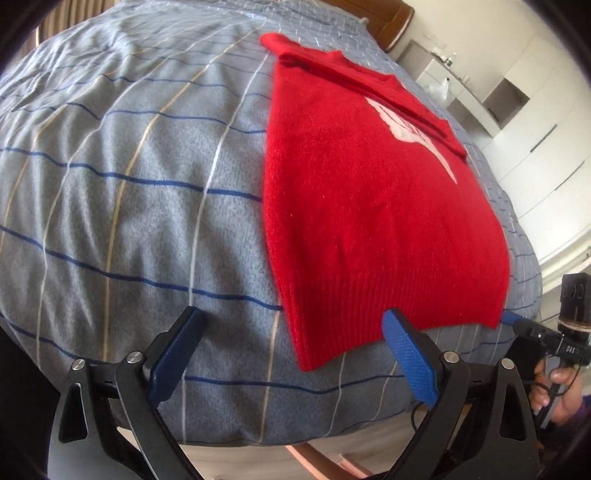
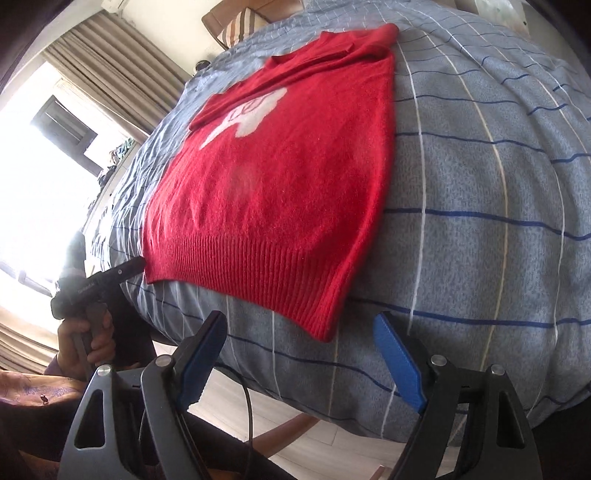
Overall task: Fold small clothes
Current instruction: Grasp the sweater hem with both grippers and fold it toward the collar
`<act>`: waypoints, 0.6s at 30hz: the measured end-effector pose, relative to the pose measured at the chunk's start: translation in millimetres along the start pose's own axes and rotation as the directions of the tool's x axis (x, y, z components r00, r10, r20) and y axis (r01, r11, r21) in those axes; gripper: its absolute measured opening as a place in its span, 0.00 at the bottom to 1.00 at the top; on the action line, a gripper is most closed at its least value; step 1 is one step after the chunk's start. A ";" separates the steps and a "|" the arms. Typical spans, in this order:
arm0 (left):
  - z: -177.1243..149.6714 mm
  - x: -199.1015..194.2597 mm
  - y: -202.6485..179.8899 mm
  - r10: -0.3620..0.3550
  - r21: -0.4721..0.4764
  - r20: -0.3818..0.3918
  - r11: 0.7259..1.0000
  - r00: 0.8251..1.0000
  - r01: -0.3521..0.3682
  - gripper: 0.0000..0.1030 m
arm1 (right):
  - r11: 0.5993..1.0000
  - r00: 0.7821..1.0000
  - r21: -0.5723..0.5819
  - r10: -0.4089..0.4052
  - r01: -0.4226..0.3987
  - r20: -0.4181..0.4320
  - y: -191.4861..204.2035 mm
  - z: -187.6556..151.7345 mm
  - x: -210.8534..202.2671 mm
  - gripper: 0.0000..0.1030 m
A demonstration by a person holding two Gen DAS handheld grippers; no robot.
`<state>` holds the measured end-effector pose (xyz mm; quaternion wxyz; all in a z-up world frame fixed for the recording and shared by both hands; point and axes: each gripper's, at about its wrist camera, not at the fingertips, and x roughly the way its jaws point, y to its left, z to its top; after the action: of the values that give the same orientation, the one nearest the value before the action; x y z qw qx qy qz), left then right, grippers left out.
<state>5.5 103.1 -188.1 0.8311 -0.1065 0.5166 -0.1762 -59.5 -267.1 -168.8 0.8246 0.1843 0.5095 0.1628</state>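
Note:
A red knit sweater [image 1: 369, 192] with a white chest print lies flat on the bed, both sleeves folded in across the chest; it also shows in the right wrist view [image 2: 288, 177]. My left gripper [image 1: 295, 325] is open just before the ribbed hem's left corner, its right finger touching the hem's edge. My right gripper [image 2: 303, 328] is open just before the hem's right corner, apart from it. The right gripper's tip [image 1: 517, 319] shows in the left wrist view at the hem's far corner. The left gripper [image 2: 122, 273] shows in the right wrist view beside the hem.
The bed's grey-blue striped cover [image 1: 129, 184] spreads wide to the left of the sweater and to its right [image 2: 480, 184]. A wooden headboard [image 1: 388, 18] is at the far end. White cabinets [image 1: 535, 129] stand at right; a curtained window [image 2: 55, 129] at left.

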 end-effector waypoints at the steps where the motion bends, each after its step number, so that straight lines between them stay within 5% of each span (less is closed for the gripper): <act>1: -0.2 2.0 -1.1 -0.008 0.004 -0.012 1.000 1.000 0.008 0.81 | 1.000 1.000 0.009 -0.002 0.002 0.004 -1.9 0.6 -1.1 0.72; 5: 0.3 -0.2 -1.0 -0.033 -0.001 -0.018 0.999 0.999 0.033 0.63 | 0.999 1.000 0.043 0.020 -0.020 -0.002 -7.8 -1.1 -4.7 0.67; 10: 0.4 0.2 0.4 -0.056 -0.007 -0.035 0.998 0.998 0.056 0.20 | 0.999 1.000 0.039 0.016 -0.016 -0.015 0.6 -3.2 6.1 0.62; 13: -0.8 -0.2 -3.1 -0.044 0.005 -0.035 0.999 0.998 0.044 0.06 | 0.997 1.000 0.078 0.000 0.002 -0.029 -4.4 -5.2 14.4 0.45; 15: -0.6 -2.8 -5.2 -0.046 0.004 -0.024 0.999 0.999 0.046 0.04 | 0.995 1.000 0.104 0.005 -0.004 -0.011 -8.9 -6.3 13.1 0.04; 18: -3.0 -15.8 -6.4 -0.060 -0.004 -0.003 0.998 0.998 0.060 0.03 | 0.996 0.999 0.086 0.014 -0.018 0.049 -1.7 -5.6 -3.7 0.05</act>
<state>-4.8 103.6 -174.2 0.8245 -0.1233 0.5146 -0.2004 -65.9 -269.5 -169.1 0.8265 0.2279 0.4946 0.1427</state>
